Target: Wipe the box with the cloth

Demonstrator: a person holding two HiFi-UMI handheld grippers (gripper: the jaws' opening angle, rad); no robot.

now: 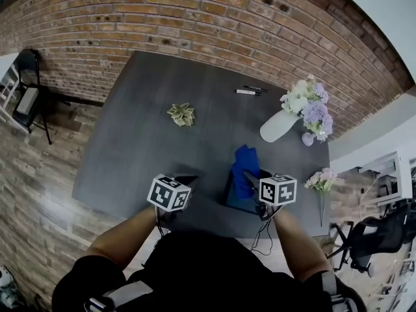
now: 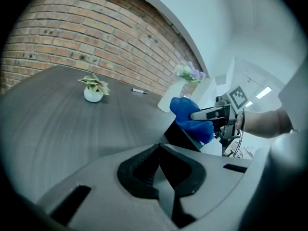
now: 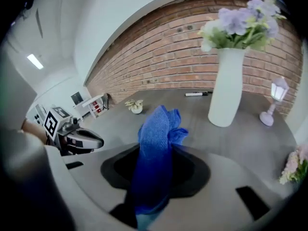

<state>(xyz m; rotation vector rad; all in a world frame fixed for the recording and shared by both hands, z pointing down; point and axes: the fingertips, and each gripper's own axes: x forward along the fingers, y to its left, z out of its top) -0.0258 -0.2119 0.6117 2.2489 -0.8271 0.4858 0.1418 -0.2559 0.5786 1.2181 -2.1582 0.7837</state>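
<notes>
A black box [image 1: 235,202] stands at the table's near edge, a little right of centre; it also shows in the left gripper view, box [image 2: 182,136]. The blue cloth [image 1: 245,168] is draped over the box's top, and my right gripper [image 1: 252,176] is shut on it. In the right gripper view the cloth [image 3: 155,143] runs up between the jaws of the right gripper [image 3: 156,150]. My left gripper [image 1: 186,182] hangs left of the box, apart from it. Its jaws are shut with nothing in them, as the left gripper [image 2: 160,149] shows in its own view.
On the dark grey table [image 1: 143,148] stand a small potted plant [image 1: 181,114], a white vase of flowers [image 1: 278,125], a little purple lamp [image 1: 307,138] and markers [image 1: 250,91] at the back. A brick wall lies behind. Chairs stand at far left [image 1: 29,90] and right [image 1: 377,236].
</notes>
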